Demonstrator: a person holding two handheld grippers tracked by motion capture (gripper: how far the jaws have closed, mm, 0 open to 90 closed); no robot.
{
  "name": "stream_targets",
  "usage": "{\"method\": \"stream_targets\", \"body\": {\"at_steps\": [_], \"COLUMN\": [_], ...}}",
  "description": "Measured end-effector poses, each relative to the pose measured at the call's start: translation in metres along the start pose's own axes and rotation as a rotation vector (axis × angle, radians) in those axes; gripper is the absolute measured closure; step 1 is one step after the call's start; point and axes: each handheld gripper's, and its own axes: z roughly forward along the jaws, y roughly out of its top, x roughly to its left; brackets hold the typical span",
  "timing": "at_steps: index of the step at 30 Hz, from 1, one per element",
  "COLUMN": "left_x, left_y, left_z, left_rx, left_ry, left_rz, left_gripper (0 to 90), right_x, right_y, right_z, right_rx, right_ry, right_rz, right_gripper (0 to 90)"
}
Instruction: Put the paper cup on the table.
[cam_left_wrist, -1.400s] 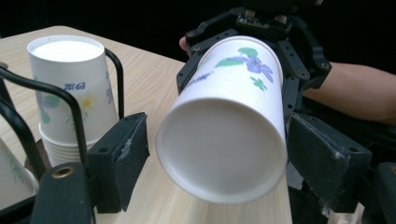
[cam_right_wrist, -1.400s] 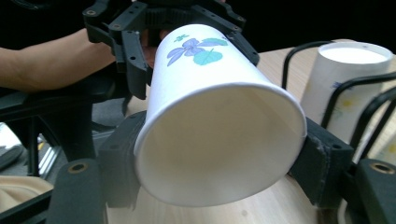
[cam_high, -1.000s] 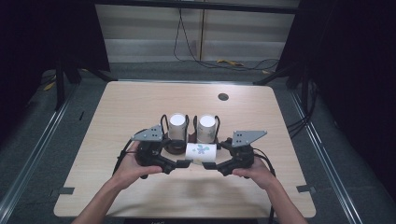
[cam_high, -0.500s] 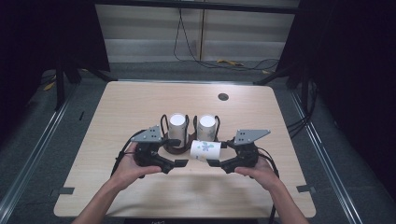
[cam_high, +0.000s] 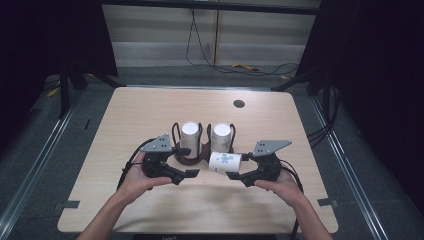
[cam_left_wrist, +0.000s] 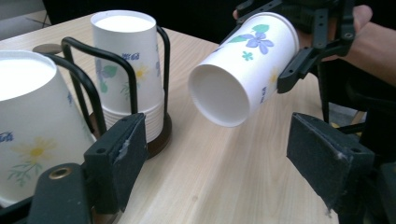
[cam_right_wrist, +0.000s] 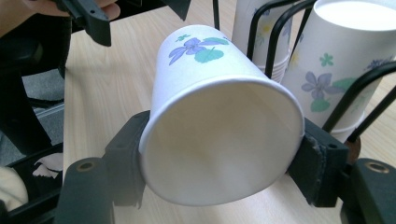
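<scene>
The right gripper has just been closing on the paper cup, now clamped sideways at centre frame, lifted nearer the cup holder. The left gripper gapes empty, so the cup seems ready to hand over.

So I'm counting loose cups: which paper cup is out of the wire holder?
The cup lying sideways in the right gripper, clamped near its rim; the two stacks stand upside down in the holder.
</scene>
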Motion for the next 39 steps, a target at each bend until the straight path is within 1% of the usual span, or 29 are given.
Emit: {"method": "stream_targets", "body": {"at_steps": [2,5,6,9,14,16,18,19,21,22,24,25,27,28,31,32,36,39], "left_x": [0.001,0.004,0.005,0.006,0.009,0.010,0.011,0.011,0.012,0.012,0.014,0.014,0.014,0.014,0.017,0.018,0.019,0.018], "left_y": [-0.001,-0.001,-0.002,-0.003,-0.005,-0.006,-0.007,-0.008,-0.008,-0.009,-0.010,-0.012,-0.015,-0.017,-0.022,-0.022,-0.022,-0.023], "left_z": [0.000,0.000,0.000,0.000,0.001,0.001,0.000,-0.001,-0.002,-0.002,-0.004,-0.005,-0.008,-0.010,-0.015,-0.015,-0.017,-0.017], "left_rx": [0.007,0.013,0.021,0.022,0.033,0.037,0.043,0.046,0.055,0.057,0.063,0.068,0.085,0.088,0.080,0.085,0.081,0.082], "left_ry": [0.017,0.054,0.058,0.068,0.068,0.081,0.094,0.104,0.130,0.130,0.142,0.146,0.150,0.160,0.176,0.181,0.180,0.176], "left_rz": [-0.002,-0.004,-0.007,-0.009,-0.010,-0.017,-0.023,-0.023,-0.024,-0.023,-0.027,-0.023,-0.015,-0.016,-0.030,-0.029,-0.032,-0.029], "left_gripper": [20.8,20.3,19.7,19.2,19.2,19.2,19.2,19.4,20.9,20.7,20.7,20.7,20.7,20.7,20.7,20.7,20.7,20.6], "right_x": [0.000,0.000,-0.001,-0.002,-0.005,-0.007,-0.008,-0.008,-0.009,-0.009,-0.013,-0.015,-0.018,-0.020,-0.024,-0.026,-0.037,-0.045], "right_y": [-0.001,-0.003,-0.003,-0.005,-0.009,-0.011,-0.011,-0.011,-0.010,-0.010,-0.010,-0.011,-0.012,-0.012,-0.012,-0.012,-0.011,-0.008], "right_z": [-0.001,-0.004,-0.005,-0.008,-0.011,-0.011,-0.012,-0.012,-0.015,-0.017,-0.018,-0.018,-0.019,-0.020,-0.022,-0.022,-0.023,-0.024], "right_rx": [0.012,0.029,0.033,0.053,0.103,0.114,0.130,0.127,0.139,0.145,0.171,0.181,0.198,0.207,0.225,0.234,0.251,0.264], "right_ry": [-0.016,-0.038,-0.048,-0.073,-0.129,-0.136,-0.161,-0.170,-0.200,-0.204,-0.225,-0.243,-0.258,-0.275,-0.298,-0.313,-0.336,-0.365], "right_rz": [0.003,0.007,0.011,0.021,0.032,0.047,0.057,0.060,0.069,0.079,0.086,0.097,0.118,0.127,0.158,0.162,0.202,0.223], "right_gripper": [30.7,30.9,31.0,31.2,31.3,31.4,31.5,31.5,31.6,31.5,31.6,31.6,31.6,31.6,31.5,31.5,30.9,30.0]}}
